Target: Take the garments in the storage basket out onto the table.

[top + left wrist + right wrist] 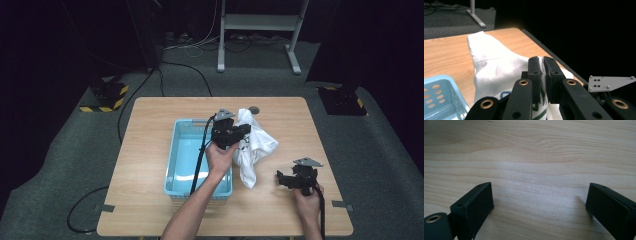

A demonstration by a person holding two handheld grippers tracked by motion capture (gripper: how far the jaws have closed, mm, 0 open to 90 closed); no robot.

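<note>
A white garment (254, 145) with green print lies bunched on the wooden table (150, 120), just right of a light blue perforated basket (185, 160). My left gripper (243, 131) holds it from the basket side, shut on a fold of the cloth. In the left gripper view the white garment (496, 67) spreads out ahead and a thin pinch of it sits between the closed jaws of my left gripper (543, 75). My right gripper (281, 179) rests low at the table's front right, apart from the garment. Seen in its own view, my right gripper (539, 202) stands open over bare wood.
The basket (439, 97) looks empty inside. A black cable (200, 160) trails from the left gripper across the basket. A small round grey disc (254, 109) sits near the table's far edge. Beyond the table stands a white metal frame (260, 30) on grey carpet.
</note>
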